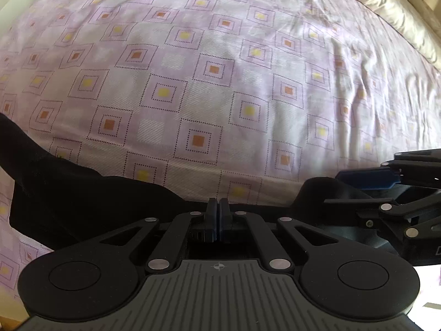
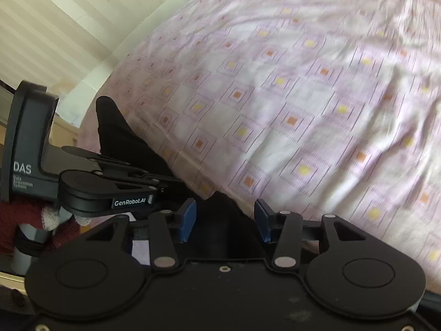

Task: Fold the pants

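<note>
Black pants (image 1: pixel 82 193) lie along the near edge of the bed, running from the left to under both grippers. My left gripper (image 1: pixel 219 209) is shut, its fingers pinched on the pants' edge. My right gripper (image 2: pixel 224 218) is open, its blue pads (image 2: pixel 188 220) either side of a raised fold of the pants (image 2: pixel 220 212). The right gripper also shows at the right edge of the left wrist view (image 1: pixel 391 182). The left gripper shows at the left of the right wrist view (image 2: pixel 154 182), with the pants (image 2: pixel 118 135) stretching away behind it.
The bed is covered by a pink-lilac sheet with square patterns (image 1: pixel 220 82). A cream pillow or duvet (image 1: pixel 386 13) lies at the far right. A striped cream wall (image 2: pixel 55 27) stands beyond the bed's left edge. A hand in a red glove (image 2: pixel 33 220) holds the left gripper.
</note>
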`<action>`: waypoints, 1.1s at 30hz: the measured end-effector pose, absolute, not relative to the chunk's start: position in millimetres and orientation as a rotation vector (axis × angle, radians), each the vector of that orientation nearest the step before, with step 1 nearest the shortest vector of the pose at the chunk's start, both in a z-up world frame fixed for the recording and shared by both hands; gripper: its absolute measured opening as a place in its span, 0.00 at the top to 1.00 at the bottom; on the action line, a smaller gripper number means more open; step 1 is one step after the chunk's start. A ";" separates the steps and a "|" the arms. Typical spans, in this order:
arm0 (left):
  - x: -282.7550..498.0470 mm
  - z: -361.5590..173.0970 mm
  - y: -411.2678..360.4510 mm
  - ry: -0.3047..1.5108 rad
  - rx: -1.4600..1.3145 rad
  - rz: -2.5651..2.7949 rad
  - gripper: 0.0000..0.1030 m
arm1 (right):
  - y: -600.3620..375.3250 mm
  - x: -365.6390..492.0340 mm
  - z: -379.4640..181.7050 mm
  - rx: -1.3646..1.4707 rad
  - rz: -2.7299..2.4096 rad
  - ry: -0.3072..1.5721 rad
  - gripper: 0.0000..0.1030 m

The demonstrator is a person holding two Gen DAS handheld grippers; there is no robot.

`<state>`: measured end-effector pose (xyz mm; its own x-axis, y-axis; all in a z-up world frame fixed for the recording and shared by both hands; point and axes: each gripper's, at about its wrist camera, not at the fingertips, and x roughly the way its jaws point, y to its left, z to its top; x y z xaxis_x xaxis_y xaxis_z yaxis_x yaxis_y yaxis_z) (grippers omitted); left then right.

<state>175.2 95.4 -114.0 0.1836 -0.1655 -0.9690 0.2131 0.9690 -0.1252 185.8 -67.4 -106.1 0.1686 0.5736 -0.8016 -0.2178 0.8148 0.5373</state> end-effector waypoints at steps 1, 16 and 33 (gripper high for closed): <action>172.2 -113.2 95.4 1.353 0.056 -0.278 0.98 | -67.5 184.8 -108.5 0.348 0.593 1.295 0.51; 182.7 -42.7 132.2 1.095 -0.026 -0.262 0.99 | -70.0 147.2 -60.7 0.233 0.436 1.028 0.96; 176.1 -115.7 149.9 1.398 0.052 -0.281 0.98 | -40.6 224.1 -126.4 0.002 0.212 1.153 0.96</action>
